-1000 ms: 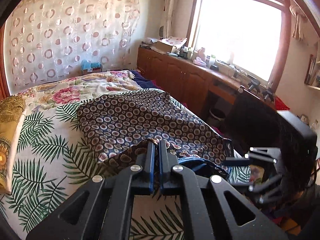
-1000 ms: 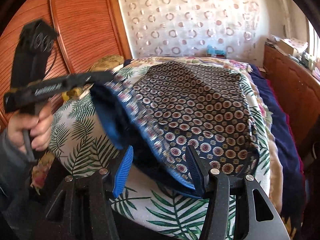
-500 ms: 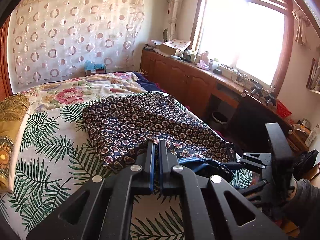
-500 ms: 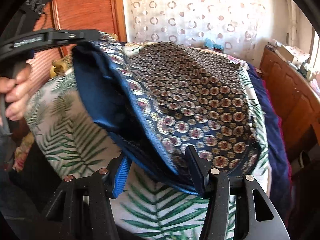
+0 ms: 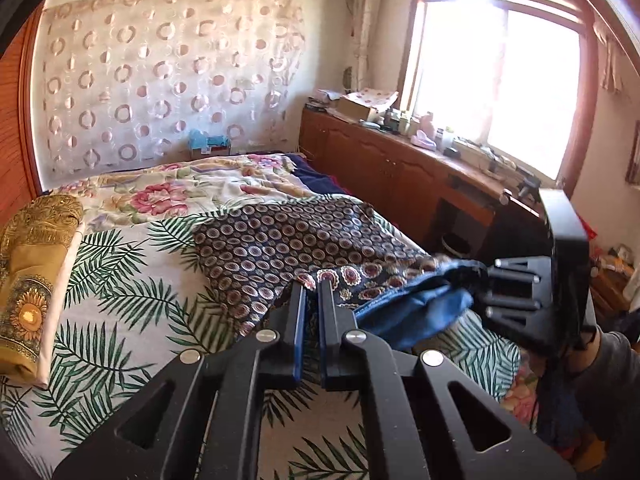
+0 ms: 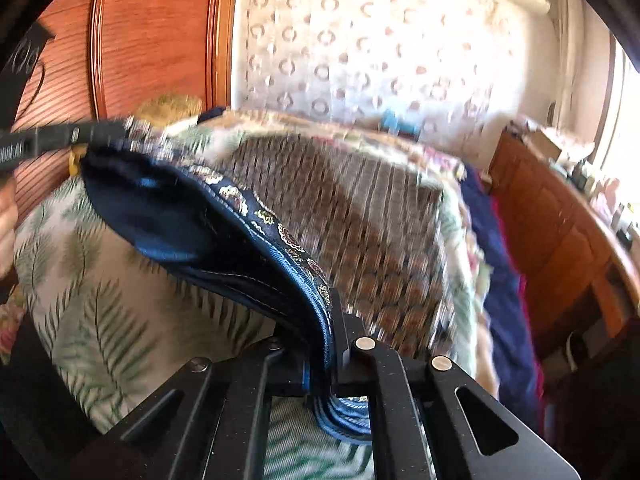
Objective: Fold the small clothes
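Note:
A navy garment with a round medallion print and plain blue lining lies on the palm-leaf bedsheet. In the left wrist view my left gripper is shut on its near printed edge. The right gripper grips the same edge further right, so the hem hangs lifted between the two. In the right wrist view, which is blurred, the right gripper is closing its jaws, and they pinch the folded hem of the garment. The left gripper holds the far end at upper left.
A folded yellow cloth lies at the bed's left edge, a floral quilt further back. A wooden cabinet with clutter runs under the window on the right. A wooden wardrobe stands left. A sleeved hand holds the right gripper.
The right gripper's jaws went from wide apart around the hem to pinched on it, and it moved up, lifting the edge. The left gripper stayed shut on the garment.

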Demonstrator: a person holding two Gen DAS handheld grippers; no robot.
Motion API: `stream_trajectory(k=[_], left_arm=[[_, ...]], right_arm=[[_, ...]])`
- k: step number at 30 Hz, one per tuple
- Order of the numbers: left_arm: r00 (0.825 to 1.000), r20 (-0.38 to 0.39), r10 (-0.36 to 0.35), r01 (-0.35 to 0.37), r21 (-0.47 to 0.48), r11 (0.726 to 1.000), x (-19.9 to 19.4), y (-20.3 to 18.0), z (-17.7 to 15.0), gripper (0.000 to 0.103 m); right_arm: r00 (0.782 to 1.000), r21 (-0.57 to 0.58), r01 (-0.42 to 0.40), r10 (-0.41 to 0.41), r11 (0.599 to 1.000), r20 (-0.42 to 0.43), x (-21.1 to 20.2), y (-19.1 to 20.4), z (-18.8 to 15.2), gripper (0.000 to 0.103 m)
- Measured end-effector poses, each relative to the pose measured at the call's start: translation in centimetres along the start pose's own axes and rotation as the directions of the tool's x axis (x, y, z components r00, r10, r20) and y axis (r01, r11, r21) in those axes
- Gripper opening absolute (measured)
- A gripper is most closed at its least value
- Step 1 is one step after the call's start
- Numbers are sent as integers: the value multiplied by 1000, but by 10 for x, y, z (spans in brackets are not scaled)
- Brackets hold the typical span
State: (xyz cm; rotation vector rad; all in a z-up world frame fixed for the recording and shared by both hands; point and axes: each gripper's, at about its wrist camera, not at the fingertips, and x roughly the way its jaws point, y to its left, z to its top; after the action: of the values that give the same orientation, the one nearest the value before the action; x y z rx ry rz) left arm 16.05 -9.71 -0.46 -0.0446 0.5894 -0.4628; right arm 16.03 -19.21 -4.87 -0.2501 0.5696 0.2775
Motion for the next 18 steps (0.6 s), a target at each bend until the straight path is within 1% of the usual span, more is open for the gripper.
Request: stream_trajectory(k=[4,5,7,8,9,12,15,18], left_arm=[[1000,15,-20,21,-26,999,0,19,13,5],[1000,15,-26,26,-30,999,2,24,16,9],[1000,3,-20,20,-35,999,7,34,22,20],[1000,8,-6,6,-34,999,9,39,24,33],[1000,18,11,-11,-33,999,9,45,26,43],[997,35,63,-61,-50,997,11,64,30,44],[997,21,69,-67,-67,995,19,81,31,49],[997,-9,76,-76,-81,994,36,95,31,50]], right_arm=[[999,-27,13,-11,1000,50,10,-7,42,5],[998,-40,17,-14,999,59,14,-8,53,5],[997,-60,20,-16,998,69,26,-10,69,5],[997,-68,21,-16,997,71,33,-12,77,5],[997,-75,21,-15,997,71,39,-12,82,5],[998,-100,19,-13,995,65,64,-14,95,5],[998,-123,11,-4,992,61,84,-15,103,5],[999,-156,13,-6,988,50,108,-16,114,5]])
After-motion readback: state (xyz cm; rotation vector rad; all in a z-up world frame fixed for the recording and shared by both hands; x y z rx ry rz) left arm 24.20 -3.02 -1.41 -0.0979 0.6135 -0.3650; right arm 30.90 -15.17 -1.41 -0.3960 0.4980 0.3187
